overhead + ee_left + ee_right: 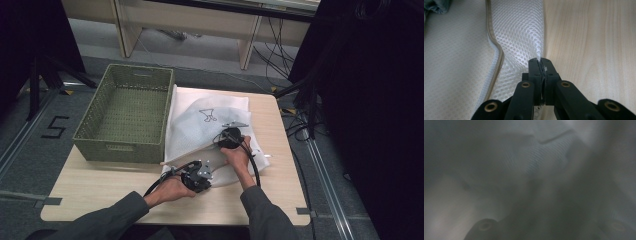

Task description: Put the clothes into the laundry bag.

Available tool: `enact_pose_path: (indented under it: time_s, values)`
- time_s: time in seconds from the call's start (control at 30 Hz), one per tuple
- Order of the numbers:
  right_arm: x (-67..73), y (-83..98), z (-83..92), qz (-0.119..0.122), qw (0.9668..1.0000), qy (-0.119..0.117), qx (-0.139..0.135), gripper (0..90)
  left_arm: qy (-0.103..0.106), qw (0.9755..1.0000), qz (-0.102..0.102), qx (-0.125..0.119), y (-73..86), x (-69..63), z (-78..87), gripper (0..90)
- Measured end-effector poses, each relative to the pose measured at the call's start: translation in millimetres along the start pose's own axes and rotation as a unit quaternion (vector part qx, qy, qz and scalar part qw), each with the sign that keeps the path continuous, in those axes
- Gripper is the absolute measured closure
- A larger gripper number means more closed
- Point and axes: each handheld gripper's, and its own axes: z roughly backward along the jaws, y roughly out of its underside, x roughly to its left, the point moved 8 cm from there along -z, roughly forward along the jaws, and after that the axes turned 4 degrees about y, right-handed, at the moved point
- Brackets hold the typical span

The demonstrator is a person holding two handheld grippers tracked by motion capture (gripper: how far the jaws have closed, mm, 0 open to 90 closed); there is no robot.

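Here the green basket [125,112] holds nothing.

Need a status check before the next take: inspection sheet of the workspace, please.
Surface: light wood table, bare along the near edge.
Job's things: white mesh laundry bag lying flat, beside a green woven basket.
Clutter: nothing seen.
Grippers: left gripper shut on the mesh bag's edge; right gripper on the bag, its own view blurred, jaws not readable.
Cables: black cable trails from the right gripper; more on the floor behind.
Surroundings: dark curtains, grey floor with a taped 5.
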Motion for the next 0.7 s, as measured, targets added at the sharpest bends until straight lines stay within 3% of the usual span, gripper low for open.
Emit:
enact_pose_path:
  time_s: [0.03,0.07,0.1,0.13,0.17,0.2,0.23,0.27,0.3,0.33,0.37,0.4,0.43,0.47,0.5,0.53,0.6,0.63,0.7]
  values:
    - [-4.9,-2.7,-1.6,0.011,0.9999,0.006,-0.007,83.1,0.002,1.0000,-0.004,0.007,1.4,1.2,1.1,86.9]
    - [-1.5,-3.1,2.2,-0.012,0.9999,-0.001,0.002,81.9,0.003,0.9999,-0.011,0.013,2.3,2.1,2.0,86.8]
    - [-4.3,-3.4,4.4,0.011,0.9999,-0.002,-0.003,78.3,0.003,0.9999,-0.011,0.012,2.3,2.1,2.0,86.4]
    - [-0.5,-1.3,8.2,-0.004,0.9999,-0.013,0.007,73.4,0.002,0.9999,-0.011,0.013,2.2,2.2,2.0,86.1]
    - [2.1,2.4,15.4,0.004,0.9988,-0.040,0.028,63.5,0.000,0.9999,-0.010,0.014,2.1,2.3,1.9,85.2]
    - [6.7,5.7,23.6,-0.003,0.9971,-0.059,0.048,57.9,-0.002,0.9999,-0.006,0.014,2.3,2.3,1.8,83.4]
    - [7.9,6.9,33.6,0.011,0.9965,-0.068,0.048,55.0,-0.006,0.9999,-0.007,0.013,2.3,3.2,2.0,81.3]
    - [7.8,7.8,42.5,0.024,0.9967,-0.065,0.044,52.2,-0.005,1.0000,0.004,0.006,1.4,2.0,1.6,79.1]
    - [8.7,7.7,58.4,0.036,0.9968,-0.062,0.037,49.2,-0.002,0.9999,0.003,0.015,2.4,1.6,3.9,75.3]
    - [10.2,6.0,71.4,0.049,0.9959,-0.071,0.028,45.8,-0.003,0.9999,0.013,0.003,0.4,-0.5,5.2,72.4]
    - [11.1,6.1,85.5,0.050,0.9963,-0.065,0.023,45.4,-0.001,0.9999,0.002,0.011,0.4,-0.3,9.4,69.2]
    - [11.8,3.1,94.4,0.067,0.9948,-0.076,0.002,45.1,0.000,1.0000,0.008,0.004,-1.7,-2.7,15.4,66.9]
    - [10.2,1.8,109.6,0.080,0.9943,-0.070,-0.014,45.0,-0.001,1.0000,0.007,-0.002,-3.8,-3.0,22.0,63.7]
    - [10.0,0.5,120.7,0.076,0.9945,-0.070,-0.023,44.9,-0.002,0.9998,0.015,-0.011,-6.3,-4.2,31.2,61.4]
    - [6.7,-0.3,131.2,0.068,0.9953,-0.060,-0.033,45.9,-0.004,0.9998,0.010,-0.014,-7.3,-3.8,37.9,57.8]
    - [1.6,-2.2,134.3,0.071,0.9952,-0.050,-0.045,46.2,-0.005,0.9993,0.023,-0.029,-8.7,-6.2,45.3,56.4]
    - [-13.7,-4.2,137.8,0.082,0.9951,-0.012,-0.055,46.4,-0.016,0.9991,0.017,-0.036,-6.6,-6.3,62.7,52.2]
    - [-17.7,-4.1,137.4,0.076,0.9956,-0.004,-0.055,46.4,-0.025,0.9977,0.033,-0.053,-6.0,-7.1,69.5,49.4]
    - [-23.8,-2.9,132.2,0.092,0.9939,0.011,-0.060,46.2,-0.035,0.9970,0.042,-0.056,1.7,-5.0,84.0,45.8]
